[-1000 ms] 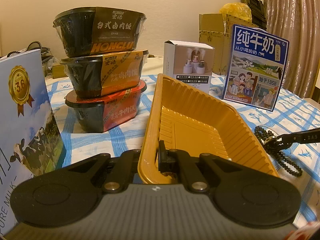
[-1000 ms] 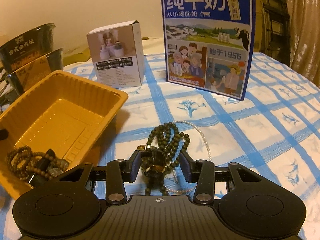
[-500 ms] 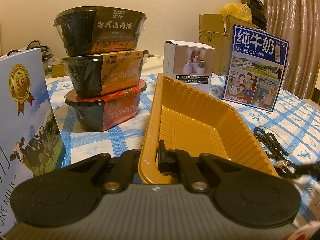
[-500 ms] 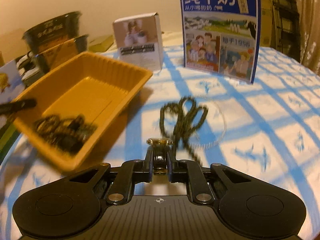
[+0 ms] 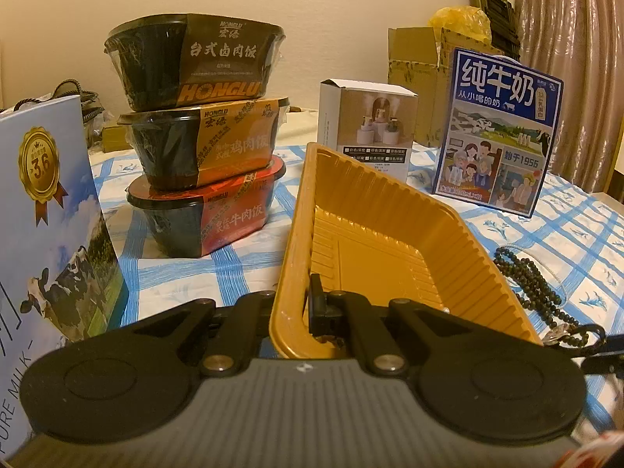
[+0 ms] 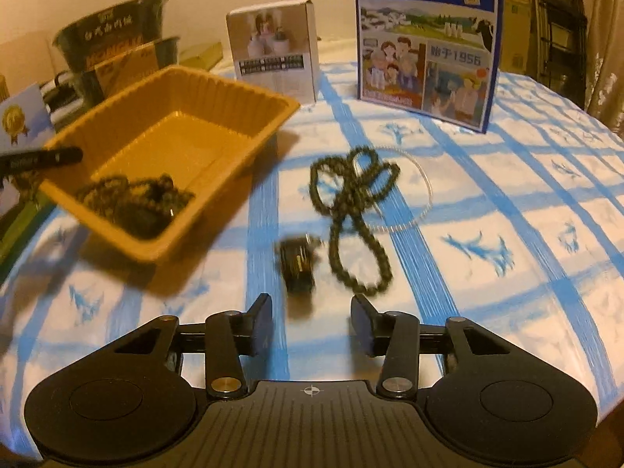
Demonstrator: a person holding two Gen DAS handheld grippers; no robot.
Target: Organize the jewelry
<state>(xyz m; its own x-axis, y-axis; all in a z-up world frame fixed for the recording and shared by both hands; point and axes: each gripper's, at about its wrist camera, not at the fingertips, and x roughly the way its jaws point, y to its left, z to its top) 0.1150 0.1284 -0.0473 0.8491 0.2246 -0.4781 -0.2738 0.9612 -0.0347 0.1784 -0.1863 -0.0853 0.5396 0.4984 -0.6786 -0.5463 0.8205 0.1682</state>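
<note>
Evidently the left tool clamps the near rim of the yellow tray to steady it, while the right tool, its jaws just opened and empty, faces a small dark trinket and bead necklace on the counter.

Beads, tray on tablecloth
</note>
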